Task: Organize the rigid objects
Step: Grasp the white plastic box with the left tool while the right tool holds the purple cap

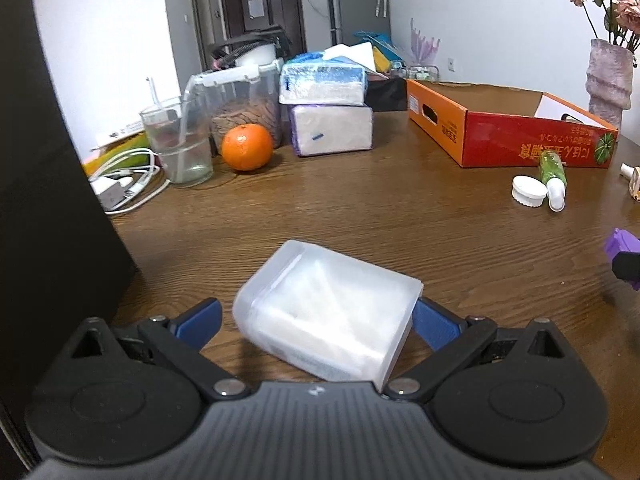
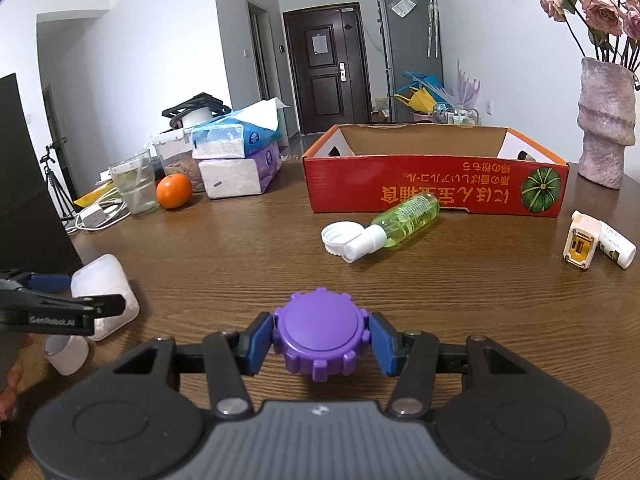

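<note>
My left gripper (image 1: 320, 320) is open around a translucent white plastic box (image 1: 326, 314) lying on the wooden table; the right pad touches its side, the left pad stands apart. The box also shows in the right wrist view (image 2: 105, 292). My right gripper (image 2: 320, 342) is shut on a purple ridged cap (image 2: 320, 334) just above the table. A green spray bottle (image 2: 404, 222) and a white lid (image 2: 340, 236) lie before an open red cardboard box (image 2: 436, 188). A white charger (image 2: 580, 244) and a small white tube (image 2: 616, 244) lie at the right.
A glass with a straw (image 1: 182, 144), an orange (image 1: 247, 147), tissue packs (image 1: 328, 108), a clear container (image 1: 240, 100) and white cables (image 1: 124, 184) crowd the far left. A vase with flowers (image 2: 604, 120) stands far right. A black panel (image 1: 48, 200) rises at left. A small white cup (image 2: 66, 354) sits near left.
</note>
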The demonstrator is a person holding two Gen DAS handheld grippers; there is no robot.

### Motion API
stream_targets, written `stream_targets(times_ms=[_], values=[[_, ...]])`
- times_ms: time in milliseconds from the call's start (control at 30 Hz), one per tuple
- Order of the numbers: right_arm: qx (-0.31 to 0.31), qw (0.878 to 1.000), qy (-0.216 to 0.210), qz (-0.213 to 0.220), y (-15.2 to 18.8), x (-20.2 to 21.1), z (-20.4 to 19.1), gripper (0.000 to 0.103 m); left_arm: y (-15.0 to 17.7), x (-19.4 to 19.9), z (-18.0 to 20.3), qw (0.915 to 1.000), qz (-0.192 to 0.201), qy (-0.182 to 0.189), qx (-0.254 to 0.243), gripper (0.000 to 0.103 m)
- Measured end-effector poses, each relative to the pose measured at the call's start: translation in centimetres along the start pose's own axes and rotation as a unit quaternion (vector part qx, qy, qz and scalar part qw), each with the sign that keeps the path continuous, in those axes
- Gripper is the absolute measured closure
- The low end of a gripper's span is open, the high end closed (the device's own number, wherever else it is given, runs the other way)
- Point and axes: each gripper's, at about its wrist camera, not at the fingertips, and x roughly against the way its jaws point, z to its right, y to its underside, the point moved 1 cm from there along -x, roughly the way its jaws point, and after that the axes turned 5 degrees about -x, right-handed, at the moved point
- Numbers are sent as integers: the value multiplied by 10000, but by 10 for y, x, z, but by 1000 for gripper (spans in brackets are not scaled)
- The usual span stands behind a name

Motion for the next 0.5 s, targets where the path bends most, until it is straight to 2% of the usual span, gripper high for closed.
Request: stream_targets(times_ms=[133,300,400,500], values=[[-7,10000,20,-14,0,-2,0,52,-2,-12,0,9998,-149,90,74,0],[0,10000,35,-52,2,-4,0,52,-1,-10,-4,9997,-67,150,197,0],[2,10000,43,-46,2,-3,0,52,-1,-12,-4,9995,-151,165,219,0],[-1,10000,38,-47,2,-3,0,52,0,-12,-3,9996,-164,142,191,6]])
